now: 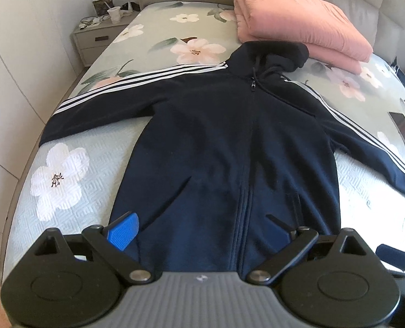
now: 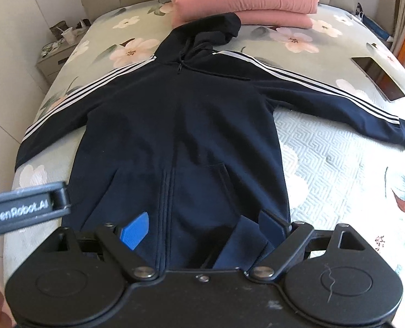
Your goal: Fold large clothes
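Note:
A dark navy zip hoodie [image 1: 216, 136] with white sleeve stripes lies flat, front up, on the bed, both sleeves spread out and the hood toward the headboard; it also shows in the right wrist view [image 2: 175, 125]. My left gripper [image 1: 202, 227] is open over the hem, its blue fingers apart. My right gripper [image 2: 202, 227] is open over the hem too, with a raised fold of the hem lying between its fingers, next to the right finger. The left gripper's body [image 2: 24, 207] shows at the left of the right wrist view.
The bed [image 1: 74, 207] has a floral cover. A folded pink quilt [image 1: 298, 19] lies by the headboard, touching the hood. A phone or tablet [image 2: 377, 78] lies on the bed beyond the right sleeve. A nightstand [image 1: 95, 38] with clutter stands at the far left.

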`<action>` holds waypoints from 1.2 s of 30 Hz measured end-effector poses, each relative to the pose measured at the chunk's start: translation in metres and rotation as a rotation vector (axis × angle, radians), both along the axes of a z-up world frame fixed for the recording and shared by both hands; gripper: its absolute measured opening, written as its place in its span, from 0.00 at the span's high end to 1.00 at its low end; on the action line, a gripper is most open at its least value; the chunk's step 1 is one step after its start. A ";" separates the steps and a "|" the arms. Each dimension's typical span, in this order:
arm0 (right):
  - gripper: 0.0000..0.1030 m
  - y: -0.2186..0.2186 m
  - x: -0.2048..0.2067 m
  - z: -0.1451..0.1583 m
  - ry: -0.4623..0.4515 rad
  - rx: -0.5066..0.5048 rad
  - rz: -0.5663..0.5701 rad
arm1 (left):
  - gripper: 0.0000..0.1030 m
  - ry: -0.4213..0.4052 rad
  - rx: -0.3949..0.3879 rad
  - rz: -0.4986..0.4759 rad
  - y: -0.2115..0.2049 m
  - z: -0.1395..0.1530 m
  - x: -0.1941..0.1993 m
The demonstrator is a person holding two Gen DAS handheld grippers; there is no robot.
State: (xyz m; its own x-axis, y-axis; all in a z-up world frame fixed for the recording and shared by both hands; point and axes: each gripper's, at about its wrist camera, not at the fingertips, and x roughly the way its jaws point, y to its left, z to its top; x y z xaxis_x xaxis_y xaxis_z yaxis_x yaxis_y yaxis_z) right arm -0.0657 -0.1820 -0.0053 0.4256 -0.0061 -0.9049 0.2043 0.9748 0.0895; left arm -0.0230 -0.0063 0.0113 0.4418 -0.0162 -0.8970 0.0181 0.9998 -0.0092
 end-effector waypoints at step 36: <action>0.11 -0.038 0.033 -0.156 0.226 0.070 -0.188 | 0.11 0.027 -0.093 0.057 0.054 -0.045 -0.021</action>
